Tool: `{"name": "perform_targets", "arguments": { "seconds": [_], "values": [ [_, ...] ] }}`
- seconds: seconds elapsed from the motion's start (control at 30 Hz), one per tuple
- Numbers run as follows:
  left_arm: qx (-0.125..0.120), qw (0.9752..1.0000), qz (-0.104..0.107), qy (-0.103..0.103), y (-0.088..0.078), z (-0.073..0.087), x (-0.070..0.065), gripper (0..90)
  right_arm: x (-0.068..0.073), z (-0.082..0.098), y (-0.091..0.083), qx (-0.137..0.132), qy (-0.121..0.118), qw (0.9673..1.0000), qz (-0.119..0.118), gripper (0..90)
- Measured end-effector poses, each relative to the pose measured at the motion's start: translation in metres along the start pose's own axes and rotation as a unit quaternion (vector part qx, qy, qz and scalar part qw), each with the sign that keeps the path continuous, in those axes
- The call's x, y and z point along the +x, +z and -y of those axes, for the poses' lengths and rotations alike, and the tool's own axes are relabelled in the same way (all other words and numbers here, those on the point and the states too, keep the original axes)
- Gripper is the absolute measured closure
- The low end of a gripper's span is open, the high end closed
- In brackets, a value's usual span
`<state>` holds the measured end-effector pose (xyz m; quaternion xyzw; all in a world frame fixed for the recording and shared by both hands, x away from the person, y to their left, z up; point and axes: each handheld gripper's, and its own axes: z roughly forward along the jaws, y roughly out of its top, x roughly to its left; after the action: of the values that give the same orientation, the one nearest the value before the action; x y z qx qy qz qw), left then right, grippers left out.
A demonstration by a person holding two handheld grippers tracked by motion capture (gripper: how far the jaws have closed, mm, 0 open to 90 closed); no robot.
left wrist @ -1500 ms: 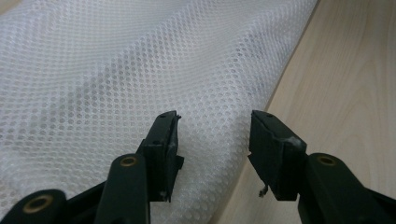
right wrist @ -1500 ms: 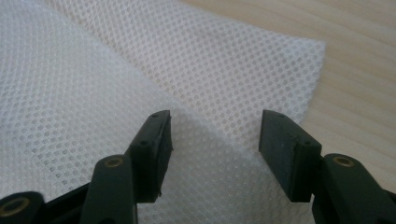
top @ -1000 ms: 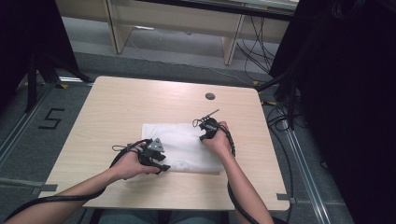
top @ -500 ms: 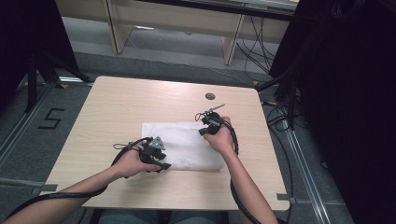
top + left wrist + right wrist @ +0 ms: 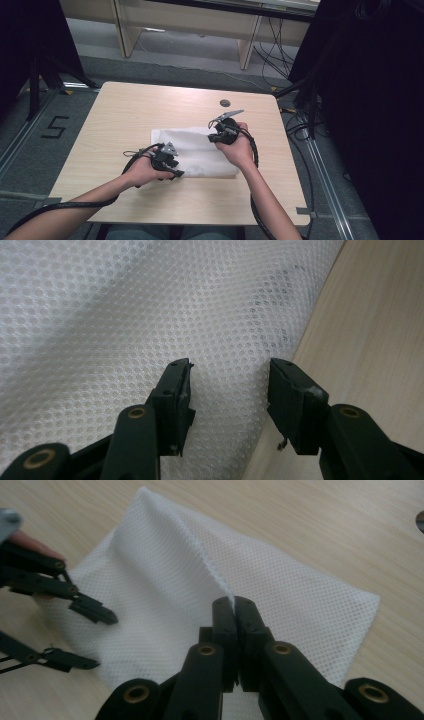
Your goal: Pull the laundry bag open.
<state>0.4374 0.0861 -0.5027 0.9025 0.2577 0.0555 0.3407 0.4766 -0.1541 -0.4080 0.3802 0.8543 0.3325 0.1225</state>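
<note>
Since the earlier frame the right gripper (image 5: 234,604) has risen above the wooden table (image 5: 125,115), its jaws pinched tight on a fold of the white mesh bag (image 5: 165,580), drawing the top layer into a ridge. Beside it, the left gripper (image 5: 227,377) hovers with jaws parted over the bag's near edge, gripping nothing. To do this step well, lift slowly so only one layer separates, then slide the open jaws into the gap before closing.
</note>
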Motion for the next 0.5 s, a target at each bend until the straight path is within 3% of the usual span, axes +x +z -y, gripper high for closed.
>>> {"name": "perform_targets", "arguments": {
  "seconds": [0.17,0.2,0.33,0.5],
  "values": [
    [0.002,0.9999,-0.007,0.007,0.0,0.0,0.003,52.0,0.012,0.003,-0.013,-0.002,-0.004,0.9997,-0.022,89.8],
    [0.006,0.9998,-0.008,0.016,-0.001,-0.001,0.005,52.0,0.013,0.004,-0.014,-0.006,-0.006,0.9997,-0.023,89.8],
    [0.001,0.9999,-0.012,0.009,0.0,-0.001,0.006,52.4,0.02,0.009,-0.02,-0.01,0.005,0.999,-0.043,89.8],
    [-0.002,0.9999,-0.014,0.005,0.0,-0.001,0.008,52.5,0.027,0.016,-0.023,0.001,-0.006,0.9981,-0.062,90.0]
  ]
}}
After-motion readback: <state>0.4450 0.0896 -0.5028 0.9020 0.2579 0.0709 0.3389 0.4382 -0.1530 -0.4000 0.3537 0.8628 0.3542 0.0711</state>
